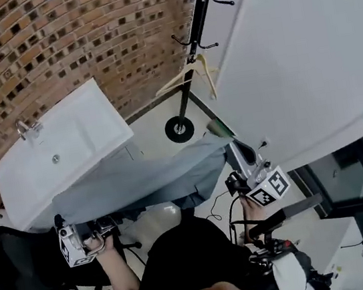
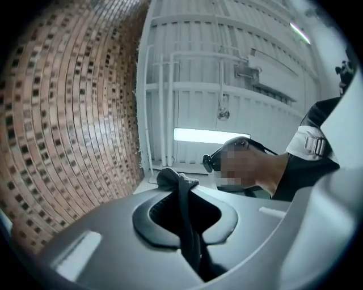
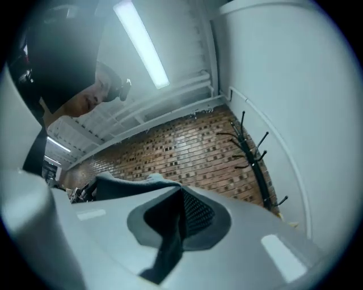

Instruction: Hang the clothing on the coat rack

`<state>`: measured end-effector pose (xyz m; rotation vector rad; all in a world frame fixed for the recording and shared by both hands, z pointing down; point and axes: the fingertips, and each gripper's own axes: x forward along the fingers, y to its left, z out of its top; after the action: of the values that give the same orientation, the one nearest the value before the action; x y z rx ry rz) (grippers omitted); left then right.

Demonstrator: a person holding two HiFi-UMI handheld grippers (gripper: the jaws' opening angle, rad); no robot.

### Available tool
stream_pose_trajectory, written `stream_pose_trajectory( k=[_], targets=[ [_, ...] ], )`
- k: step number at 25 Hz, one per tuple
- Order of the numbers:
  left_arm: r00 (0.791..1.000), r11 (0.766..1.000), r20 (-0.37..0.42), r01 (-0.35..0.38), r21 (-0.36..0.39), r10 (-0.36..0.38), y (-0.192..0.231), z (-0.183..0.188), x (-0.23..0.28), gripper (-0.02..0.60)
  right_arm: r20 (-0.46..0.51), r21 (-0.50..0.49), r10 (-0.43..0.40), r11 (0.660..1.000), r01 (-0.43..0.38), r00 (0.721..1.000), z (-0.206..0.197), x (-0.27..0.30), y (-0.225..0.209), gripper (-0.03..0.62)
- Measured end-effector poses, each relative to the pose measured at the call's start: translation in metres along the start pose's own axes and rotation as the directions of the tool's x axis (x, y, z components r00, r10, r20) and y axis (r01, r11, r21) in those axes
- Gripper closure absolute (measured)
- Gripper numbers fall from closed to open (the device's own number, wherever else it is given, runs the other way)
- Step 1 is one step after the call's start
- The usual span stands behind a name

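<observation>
A grey-blue garment (image 1: pixel 139 181) is stretched flat between my two grippers at chest height. Its left corner is pinched in my left gripper (image 1: pixel 80 234), and a dark fold of it runs between the shut jaws in the left gripper view (image 2: pixel 181 192). On its right corner my right gripper (image 1: pixel 235 152) is shut too, with the cloth (image 3: pixel 170 232) showing in the jaw gap. The black coat rack (image 1: pixel 198 10) stands ahead by the brick wall, its round base (image 1: pixel 179 129) on the floor. A wooden hanger (image 1: pixel 192 73) hangs on it. In the right gripper view the rack (image 3: pixel 253 161) rises at the right.
A white cabinet with a sink (image 1: pixel 60 145) stands at the left, just beyond the garment. A white wall panel (image 1: pixel 303 55) fills the right side. A black chair (image 1: pixel 25 272) is at my lower left. The brick wall (image 1: pixel 51 39) runs behind.
</observation>
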<state>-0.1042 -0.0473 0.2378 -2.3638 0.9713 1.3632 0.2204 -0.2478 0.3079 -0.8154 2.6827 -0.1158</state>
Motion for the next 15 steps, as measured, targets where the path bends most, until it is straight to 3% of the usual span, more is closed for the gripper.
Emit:
stream_pose_trajectory(
  k=[3, 7, 10, 15],
  targets=[
    [0.995, 0.991, 0.031, 0.095, -0.094, -0.093, 0.029, -0.061, 0.062, 0.566, 0.057, -0.053, -0.053, 0.997, 0.056, 0.997, 0.034, -0.013, -0.072, 0.588],
    [0.984, 0.969, 0.08, 0.17, -0.178, -0.158, 0.059, -0.118, 0.127, 0.565, 0.117, -0.143, -0.072, 0.986, 0.088, 0.991, 0.078, -0.017, -0.134, 0.589],
    [0.972, 0.954, 0.096, 0.229, -0.194, -0.214, 0.074, -0.14, 0.168, 0.566, 0.161, -0.211, -0.066, 0.972, 0.1, 0.985, 0.108, -0.015, -0.161, 0.589],
    [0.939, 0.918, 0.145, 0.336, -0.211, -0.311, 0.11, -0.16, 0.226, 0.566, 0.243, -0.243, -0.056, 0.963, 0.117, 0.968, 0.154, 0.001, -0.196, 0.588]
  ],
)
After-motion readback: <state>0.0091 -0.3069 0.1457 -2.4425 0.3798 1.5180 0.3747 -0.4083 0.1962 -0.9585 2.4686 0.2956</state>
